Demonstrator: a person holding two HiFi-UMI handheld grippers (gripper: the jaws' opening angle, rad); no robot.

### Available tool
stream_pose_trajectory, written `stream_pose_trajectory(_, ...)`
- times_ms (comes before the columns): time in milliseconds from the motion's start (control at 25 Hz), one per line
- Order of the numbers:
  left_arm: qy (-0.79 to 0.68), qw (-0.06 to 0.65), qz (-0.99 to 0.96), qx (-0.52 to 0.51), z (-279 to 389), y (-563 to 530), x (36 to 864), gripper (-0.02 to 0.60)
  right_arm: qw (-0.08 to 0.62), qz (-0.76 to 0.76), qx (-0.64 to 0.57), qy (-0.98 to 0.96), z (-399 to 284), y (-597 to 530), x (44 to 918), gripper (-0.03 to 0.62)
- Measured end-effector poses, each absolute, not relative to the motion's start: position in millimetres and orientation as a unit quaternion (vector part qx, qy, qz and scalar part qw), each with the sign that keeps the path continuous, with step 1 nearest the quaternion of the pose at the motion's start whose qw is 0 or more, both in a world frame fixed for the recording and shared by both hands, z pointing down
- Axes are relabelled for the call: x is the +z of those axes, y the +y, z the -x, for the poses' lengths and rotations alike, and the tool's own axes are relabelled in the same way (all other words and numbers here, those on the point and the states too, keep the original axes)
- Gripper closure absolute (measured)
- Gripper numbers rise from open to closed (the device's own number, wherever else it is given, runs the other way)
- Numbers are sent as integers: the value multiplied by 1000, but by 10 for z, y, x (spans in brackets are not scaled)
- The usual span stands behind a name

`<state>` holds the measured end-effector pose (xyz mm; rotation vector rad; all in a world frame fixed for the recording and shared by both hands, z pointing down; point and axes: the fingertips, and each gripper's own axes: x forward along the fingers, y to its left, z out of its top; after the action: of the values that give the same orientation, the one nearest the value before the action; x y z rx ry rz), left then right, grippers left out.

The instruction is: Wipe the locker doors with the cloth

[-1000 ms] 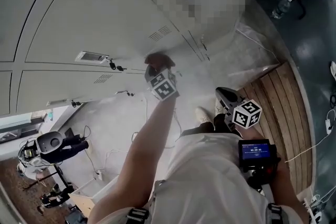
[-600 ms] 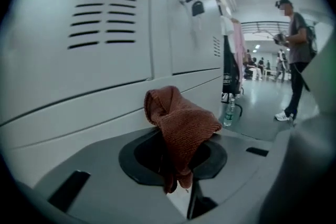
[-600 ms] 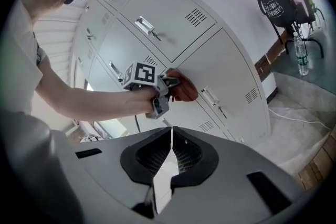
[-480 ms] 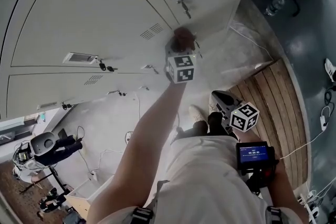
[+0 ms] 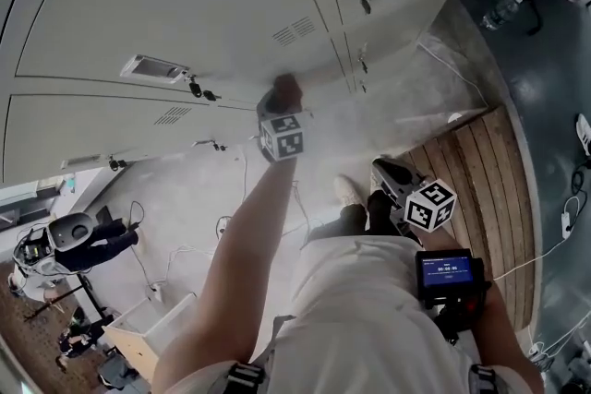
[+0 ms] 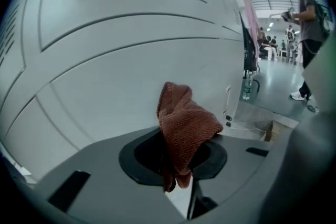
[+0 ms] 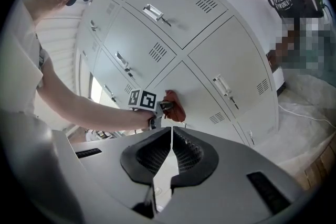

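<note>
A rust-brown cloth (image 6: 184, 126) is clamped in my left gripper (image 5: 277, 109), which is shut on it and presses it against a pale grey locker door (image 5: 185, 5). From the right gripper view the cloth (image 7: 175, 104) shows flat on a lower door, left of that door's handle (image 7: 221, 85). The head view shows the cloth (image 5: 284, 90) bunched just above the left marker cube (image 5: 283, 137). My right gripper (image 7: 170, 152) is held low by the person's hip, its jaws shut with nothing between them; its marker cube (image 5: 431, 204) shows in the head view.
Locker handles and keys (image 5: 205, 94) stick out from the doors near the cloth. A wooden pallet (image 5: 480, 171) and plastic sheeting (image 5: 443, 97) lie on the floor at the right. A person (image 6: 307, 34) stands far down the hall. A water bottle (image 6: 247, 86) stands by the lockers.
My left gripper has swept the cloth across the door: to the upper right half a second ago, now back down to the left. The right gripper has stayed put.
</note>
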<state>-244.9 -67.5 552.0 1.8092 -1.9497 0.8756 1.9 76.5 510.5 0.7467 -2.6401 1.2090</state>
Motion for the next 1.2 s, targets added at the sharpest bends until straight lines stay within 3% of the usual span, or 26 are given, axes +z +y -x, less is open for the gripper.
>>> stream_pose_trajectory(360,-779,259,-505,267,3619,161,5886,505,72,-244,404,-879,119,810,5134,574)
stream_pose_trajectory(600,-766,270,-521,261,2931,-277,6039,505,72,-274,421,-862,-173,743,5293,574)
stream_pose_trajectory(1000,-635,168,-695,292,1293,-1299,6039,505,80,-303,431,-846,-485,740,5400,574)
stream_pose_trajectory(1200,-591,131,-730,318,1043,-1463,6016,505,88,-310,436,-840,-583,852,5455,574)
